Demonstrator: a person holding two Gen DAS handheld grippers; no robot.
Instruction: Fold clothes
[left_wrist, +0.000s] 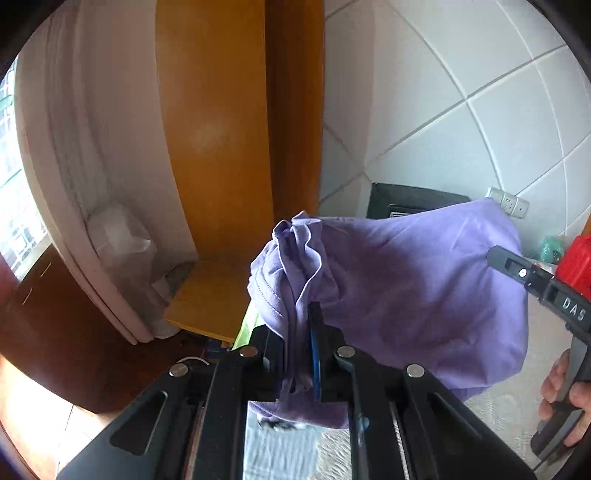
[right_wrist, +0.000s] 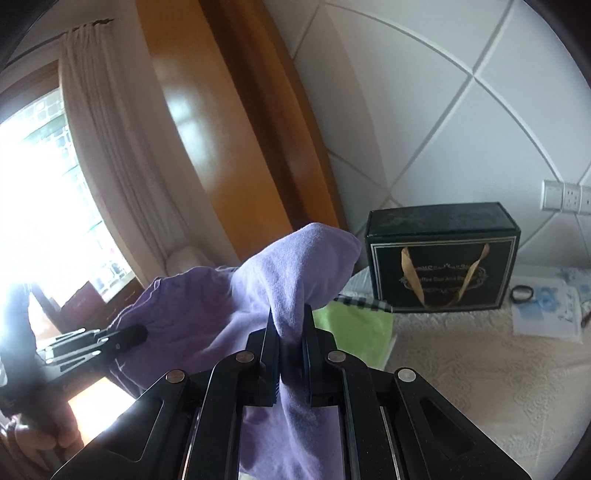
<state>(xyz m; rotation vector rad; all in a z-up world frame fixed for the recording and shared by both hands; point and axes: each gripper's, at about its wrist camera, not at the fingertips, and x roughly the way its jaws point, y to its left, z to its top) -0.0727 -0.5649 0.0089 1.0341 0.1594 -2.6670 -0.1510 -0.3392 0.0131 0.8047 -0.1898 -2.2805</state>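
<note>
- Purple garment (left_wrist: 406, 280) is hanging in the air between both grippers, above the cream bedspread (right_wrist: 480, 369).
- Left gripper (left_wrist: 299, 343) is pinching a bunched seam, jaws clamped on several layers; that thick wad is likely slipping out if pulled sideways.
- Right gripper (right_wrist: 290, 332) is squeezing a narrow fold, jaws closed on cloth; a thin bite risks dropping that corner.
- Slack middle is sagging, so lowering now is probably creasing it near the green cloth (right_wrist: 354, 332) and black gift box (right_wrist: 443, 254).
</note>
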